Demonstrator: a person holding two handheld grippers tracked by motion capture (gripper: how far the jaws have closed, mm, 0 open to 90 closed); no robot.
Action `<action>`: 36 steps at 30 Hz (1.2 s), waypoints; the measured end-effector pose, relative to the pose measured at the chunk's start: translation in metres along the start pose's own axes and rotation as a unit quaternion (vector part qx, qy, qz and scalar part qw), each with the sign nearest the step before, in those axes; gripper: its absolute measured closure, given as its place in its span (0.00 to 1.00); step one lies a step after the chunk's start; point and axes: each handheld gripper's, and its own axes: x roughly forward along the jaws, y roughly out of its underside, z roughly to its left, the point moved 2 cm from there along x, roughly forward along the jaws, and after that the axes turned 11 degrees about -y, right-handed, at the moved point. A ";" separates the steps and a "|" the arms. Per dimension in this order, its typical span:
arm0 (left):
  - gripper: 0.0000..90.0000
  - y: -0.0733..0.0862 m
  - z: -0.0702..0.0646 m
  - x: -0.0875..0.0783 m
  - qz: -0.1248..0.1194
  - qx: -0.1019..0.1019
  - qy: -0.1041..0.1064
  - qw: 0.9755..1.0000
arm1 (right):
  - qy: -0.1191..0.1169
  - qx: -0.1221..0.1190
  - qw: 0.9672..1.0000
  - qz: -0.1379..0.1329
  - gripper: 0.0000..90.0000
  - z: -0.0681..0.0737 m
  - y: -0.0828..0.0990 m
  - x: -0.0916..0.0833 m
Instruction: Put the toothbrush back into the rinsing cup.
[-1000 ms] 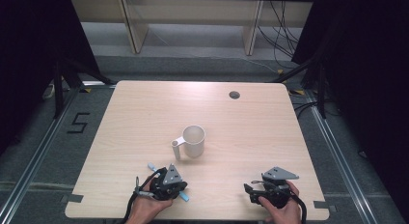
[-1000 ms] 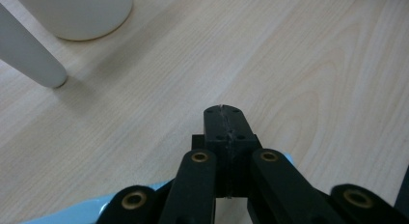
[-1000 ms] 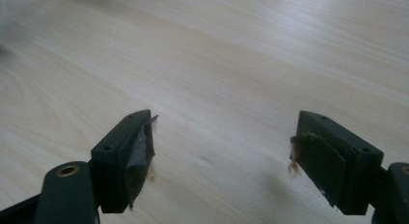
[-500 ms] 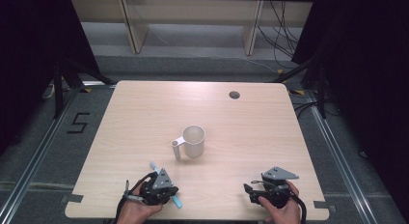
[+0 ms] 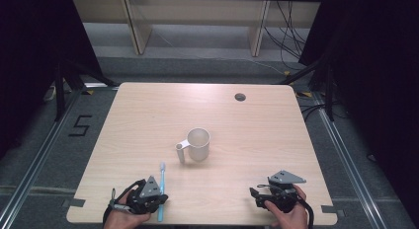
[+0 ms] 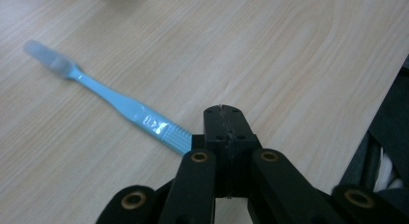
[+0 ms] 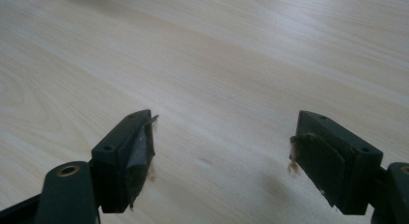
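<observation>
Left hand-held gripper (image 5: 157,199) sits at the near edge of the desk (image 5: 148,120), held in the person's left hand (image 5: 123,216). In the left gripper view its jaws are pressed together with no gap between the pads. The rear end of the light blue toothbrush (image 6: 120,104) passes behind and beside the closed tips; whether the handle is pinched or merely lies against the jaws cannot be told, since the tips hide the contact.

Toothbrush (image 5: 161,189) lies flat on the desk in the high view, head pointing away from the person toward the white mug (image 5: 197,145), handle end at the left hand-held gripper. Bristle head near the mug's handle but apart from it.

Mug upright near the desk's middle, handle turned to the left of the high view.

Right hand-held gripper (image 5: 259,195) at the near right edge of the desk, in the person's right hand (image 5: 289,211). Right gripper view: jaws standing wide apart, bare wood between them, pads look worn and frayed.

Dark round grommet (image 5: 240,96) at the far side of the desk.
</observation>
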 end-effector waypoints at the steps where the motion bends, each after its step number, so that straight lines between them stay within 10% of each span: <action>1: 1.00 0.001 0.002 -0.001 0.003 0.001 -0.003 1.000 | 0.002 -0.012 1.000 -0.001 0.26 -0.002 0.000 0.001; 23: 0.97 0.014 0.034 -0.017 0.025 -0.004 -0.037 0.999 | -0.003 0.005 1.000 0.001 0.25 0.001 0.000 0.000; 36: 0.82 -0.004 0.044 -0.014 0.089 0.011 -0.023 0.996 | -0.013 0.009 1.000 0.001 0.25 0.001 0.000 0.001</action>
